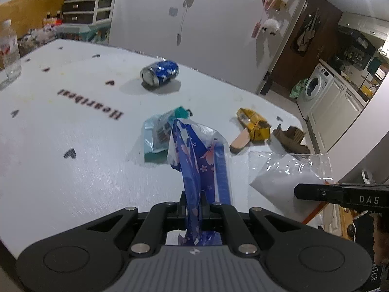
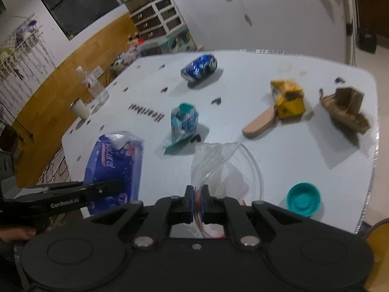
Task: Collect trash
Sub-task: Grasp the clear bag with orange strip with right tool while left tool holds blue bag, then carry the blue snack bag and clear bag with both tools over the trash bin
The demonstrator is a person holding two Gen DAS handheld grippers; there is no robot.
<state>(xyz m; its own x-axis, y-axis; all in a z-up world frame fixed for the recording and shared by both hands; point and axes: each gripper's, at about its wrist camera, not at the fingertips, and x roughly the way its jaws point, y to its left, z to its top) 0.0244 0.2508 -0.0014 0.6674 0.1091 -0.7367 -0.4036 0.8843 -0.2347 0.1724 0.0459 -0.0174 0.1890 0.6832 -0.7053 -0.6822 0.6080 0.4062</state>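
A: Left wrist view first, left to right?
B: Water bottle [image 1: 9, 51] at far left edge, upright on the white table [image 1: 73, 182]. Blue can [image 1: 160, 72] on its side, upper middle. Teal packet [image 1: 158, 133] at center w/ the blue flowered wrapper [image 1: 201, 168] in front of it. Left gripper [image 1: 193, 205] at bottom center, jaws pinched tight on that wrapper, which sticks up betw. the fingers.
A: Further right?
B: Yellow box [image 1: 254, 124], a tan flat piece [image 1: 239, 142] touching it, then a brown cardboard scrap [image 1: 291, 138]. Clear plastic bag [image 1: 287, 170] at lower right, held at its edge by the right gripper [image 1: 297, 191], which enters from the right edge.
A: Right wrist view?
B: Blue wrapper [image 2: 114, 168] at lower left, left gripper [image 2: 119, 185] clamped on it. Right gripper [image 2: 197, 202] at bottom center, jaws narrow, closed on the clear bag [image 2: 218, 168]. Can [image 2: 199, 67] at upper middle, teal packet [image 2: 183, 126] at center, yellow box [image 2: 289, 99] and cardboard [image 2: 345, 109] on the right, a teal cap [image 2: 303, 199] at lower right, all on the table [image 2: 316, 158].
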